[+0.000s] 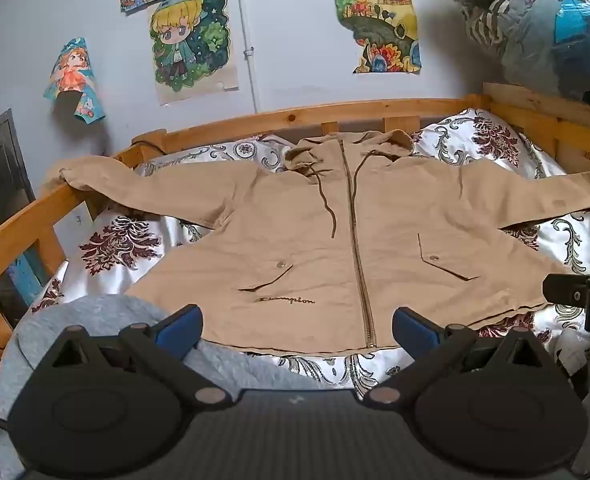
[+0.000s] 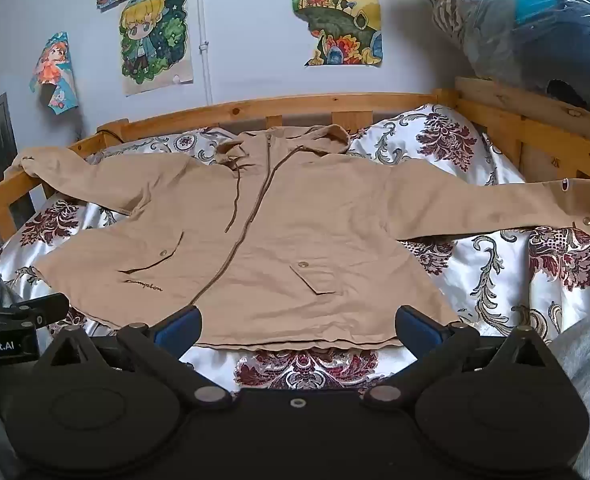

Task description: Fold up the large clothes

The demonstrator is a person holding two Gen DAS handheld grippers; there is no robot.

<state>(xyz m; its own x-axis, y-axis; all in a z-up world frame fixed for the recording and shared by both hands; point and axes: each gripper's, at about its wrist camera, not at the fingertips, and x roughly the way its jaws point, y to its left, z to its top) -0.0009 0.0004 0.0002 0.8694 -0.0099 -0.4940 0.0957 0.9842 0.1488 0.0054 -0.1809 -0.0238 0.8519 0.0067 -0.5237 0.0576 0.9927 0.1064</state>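
Tan Champion hooded jacket point(image 1: 327, 236) spread flat, zipped, front up on the floral satin bedspread point(image 1: 119, 244), hood toward the wooden bed rail point(image 1: 255, 120), hem nearest both cameras. Left claw point(image 1: 297, 330) wide open, holding nothing, poised just short of the hem near the zipper's foot. Right claw point(image 2: 297, 330) likewise spread and empty, over the hem's other half.

Nothing folded yet, by the look of it — likely risks:
- One sleeve point(image 1: 107, 184) draped over the side rail; could snag or drag when folded inward.
- Other sleeve point(image 2: 495, 208) reaching the opposite rail, same worry.
- Slick satin beneath — jacket may slide instead of creasing.
- Grey garment point(image 1: 95, 320) lying under the hem corner; a low pinch could catch both layers.
- Loose drawstrings point(image 1: 327, 204) may trail out of the fold.
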